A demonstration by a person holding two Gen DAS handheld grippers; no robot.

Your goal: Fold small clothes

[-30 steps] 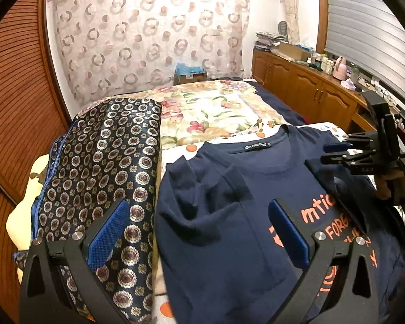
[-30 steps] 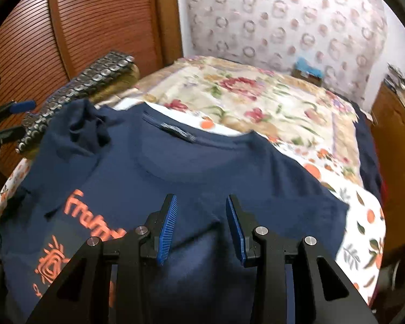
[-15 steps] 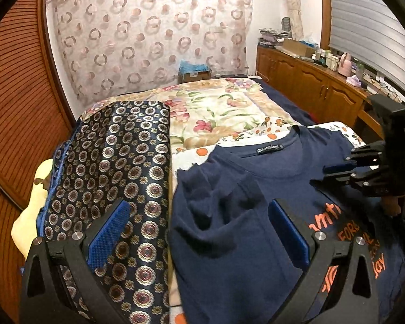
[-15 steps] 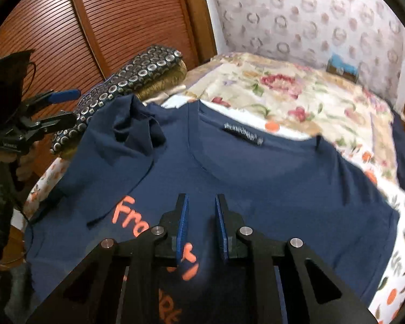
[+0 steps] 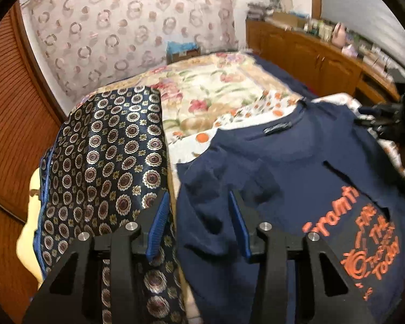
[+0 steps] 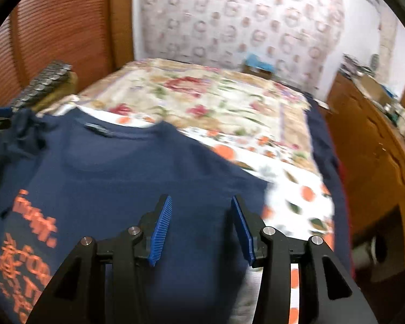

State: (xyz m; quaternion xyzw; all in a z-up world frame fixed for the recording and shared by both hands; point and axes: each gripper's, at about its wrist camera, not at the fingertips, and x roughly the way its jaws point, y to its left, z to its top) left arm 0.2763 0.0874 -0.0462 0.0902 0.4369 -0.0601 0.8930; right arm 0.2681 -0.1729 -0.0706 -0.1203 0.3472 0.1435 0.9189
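- Warm, even indoor light; no harsh shadows or glare.
- Heavy fisheye bending, black corners.
- Motion blur throughout, strongest in the right wrist view.

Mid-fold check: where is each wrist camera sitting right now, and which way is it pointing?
Left wrist: over the navy T-shirt's left sleeve edge, facing up the bed; left gripper closing, nothing pinched; right gripper at far right.
Right wrist: over the shirt's other side, facing the curtain; right gripper opening above cloth.
Shared: shirt, floral bedspread, patterned cushion.
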